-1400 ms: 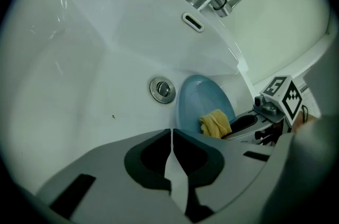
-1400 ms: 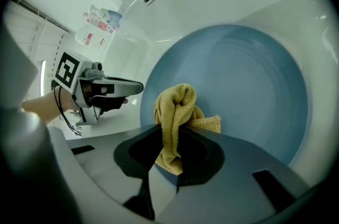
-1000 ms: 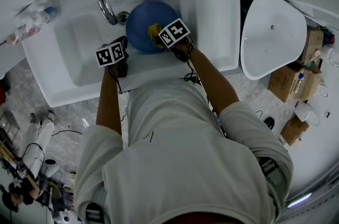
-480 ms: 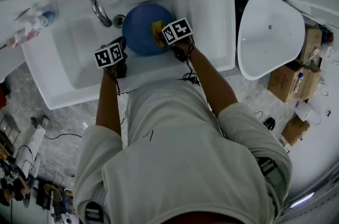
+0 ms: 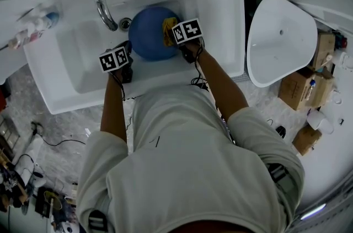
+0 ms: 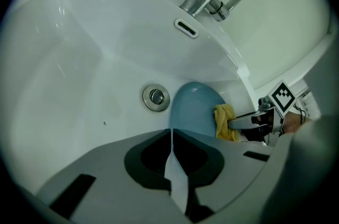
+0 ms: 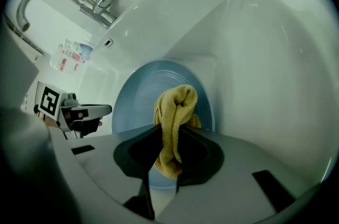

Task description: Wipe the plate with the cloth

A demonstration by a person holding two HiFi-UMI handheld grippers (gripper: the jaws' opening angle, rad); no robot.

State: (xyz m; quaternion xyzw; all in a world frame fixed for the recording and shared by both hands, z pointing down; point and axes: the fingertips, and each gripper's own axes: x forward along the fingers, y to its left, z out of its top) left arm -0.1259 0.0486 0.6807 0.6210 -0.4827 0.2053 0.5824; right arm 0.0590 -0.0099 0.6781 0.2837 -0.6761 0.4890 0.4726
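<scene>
The right gripper [image 7: 167, 134] has its jaws clamped on a bunched yellow cloth [image 7: 177, 106]. The cloth hangs down between them and bulges above their tips. We see the cloth pressed against the face of the blue plate [image 7: 132, 101].

The left gripper [image 6: 171, 138] has its jaws all but together. We read them as pinched on the plate's thin near rim, which runs up from the seam between them. From the right gripper view, the left jaw tips meet the plate's edge on the side away from the cloth.

The plate stands tilted in the bowl of the white sink [image 5: 220, 6], in the right part of the bowl. It is just beside the drain [image 6: 155, 97], which lies at the sink's middle. The curved tap [image 5: 102, 3] rises from the back rim of the sink, left of the plate.

A few bottles [image 5: 33, 22] lie on the ledge left of the sink. To the right of the sink, well apart from it, are a separate white basin [image 5: 281, 33] and some cardboard boxes [image 5: 298, 83].
</scene>
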